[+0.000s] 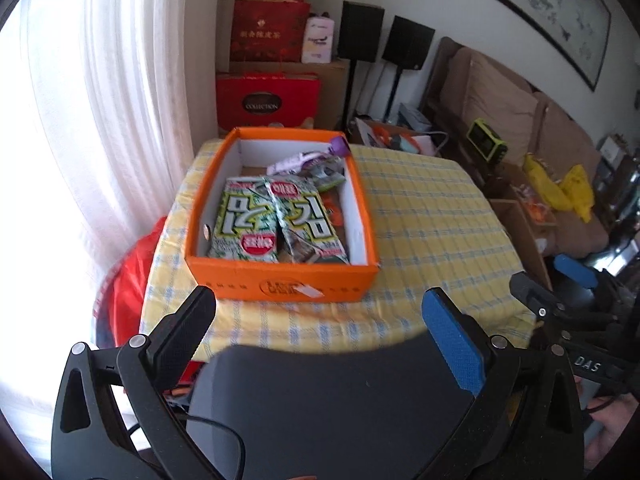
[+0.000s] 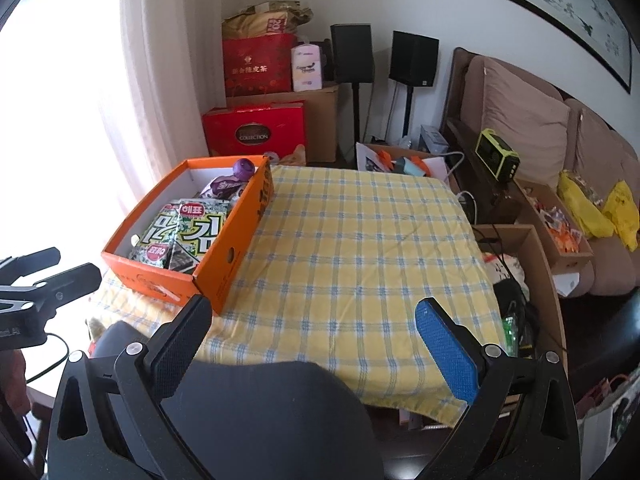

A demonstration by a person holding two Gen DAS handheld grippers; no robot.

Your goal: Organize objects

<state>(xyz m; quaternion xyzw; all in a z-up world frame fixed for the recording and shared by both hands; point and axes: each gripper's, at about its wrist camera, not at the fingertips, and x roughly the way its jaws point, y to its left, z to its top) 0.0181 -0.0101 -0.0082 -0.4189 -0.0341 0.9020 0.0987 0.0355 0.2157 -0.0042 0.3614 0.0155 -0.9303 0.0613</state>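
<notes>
An orange box (image 1: pixel 280 280) sits on the left part of a yellow checked tablecloth (image 1: pixel 432 220). Inside lie two green seaweed snack packs (image 1: pixel 276 220) and a purple pouch with a purple cap (image 1: pixel 308 158). My left gripper (image 1: pixel 320 304) is open and empty, held just in front of the box's near wall. In the right wrist view the box (image 2: pixel 232 248) is at the left with the packs (image 2: pixel 180 232) and pouch (image 2: pixel 230 184) in it. My right gripper (image 2: pixel 316 316) is open and empty above the cloth's (image 2: pixel 360 240) near edge.
A dark chair back (image 1: pixel 332 400) fills the foreground below both grippers. Red gift boxes (image 1: pixel 268 96) and speakers (image 1: pixel 408 44) stand behind the table. A brown sofa (image 2: pixel 520 120) and cardboard boxes (image 2: pixel 536 264) with yellow bags line the right. A white curtain (image 1: pixel 100 120) hangs left.
</notes>
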